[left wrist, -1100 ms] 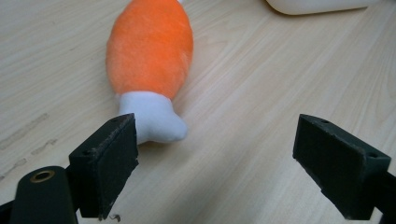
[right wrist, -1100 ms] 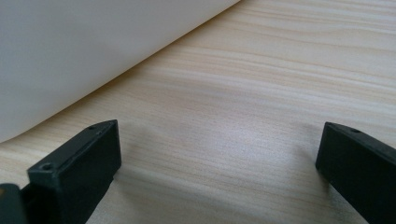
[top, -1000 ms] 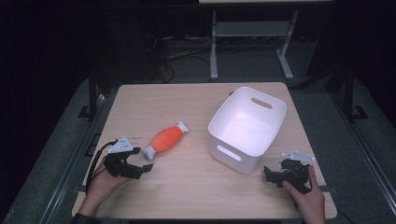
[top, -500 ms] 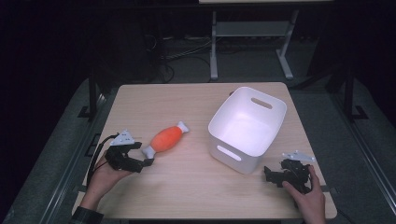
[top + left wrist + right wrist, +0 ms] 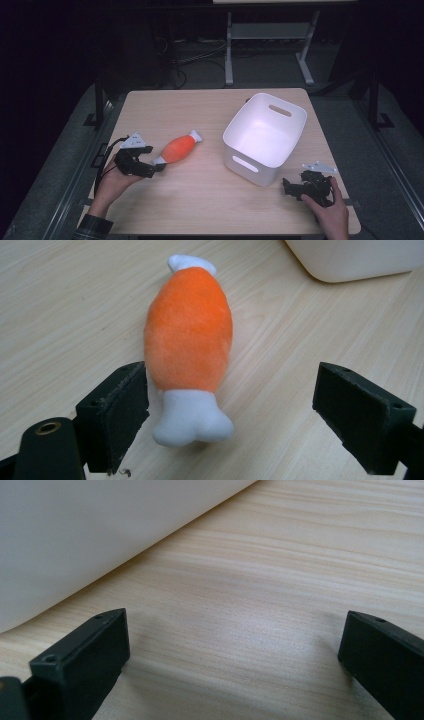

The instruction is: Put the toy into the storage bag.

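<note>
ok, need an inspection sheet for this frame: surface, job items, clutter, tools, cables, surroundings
Surface: light wooden table, bare wood in front of both hands.
Job's things: orange plush drumstick toy lying flat left of centre, its white bone end toward the left tool; white plastic bin at right of centre, upright, nothing seen inside.
Clutter: nothing seen.
Grippers: left tool open, jaws either side of the toy's bone end, right jaw clearly apart from it; right tool open over bare table beside the bin wall, holding nothing.
Cables: black cable trails from the left tool; more cables on the floor beyond the table.
Surroundings: dark room, metal stand behind the table.
</note>
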